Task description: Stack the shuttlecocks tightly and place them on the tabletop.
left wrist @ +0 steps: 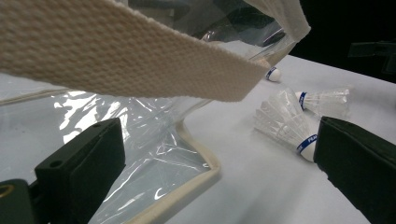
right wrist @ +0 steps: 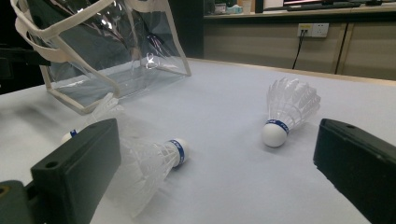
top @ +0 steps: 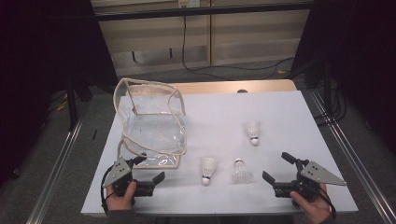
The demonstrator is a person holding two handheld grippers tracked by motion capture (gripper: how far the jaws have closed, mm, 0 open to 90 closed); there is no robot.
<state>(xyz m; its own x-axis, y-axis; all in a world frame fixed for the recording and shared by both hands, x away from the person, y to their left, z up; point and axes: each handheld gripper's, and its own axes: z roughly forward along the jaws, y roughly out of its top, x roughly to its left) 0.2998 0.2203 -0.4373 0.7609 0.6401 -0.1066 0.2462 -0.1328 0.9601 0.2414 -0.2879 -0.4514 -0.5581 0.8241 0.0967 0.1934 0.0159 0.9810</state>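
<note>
My left gripper (top: pixel 150 169) and right gripper (top: pixel 276 168) both stand spread wide, holding and touching nothing. The clear plastic bag with cream webbing trim (top: pixel 154 123) lies just beyond my left jaws. Three white feather shuttlecocks (top: pixel 208 169) rest between my grippers on the white table sheet (top: pixel 280 112), with bare sheet around them and dark floor past the edges.
</note>
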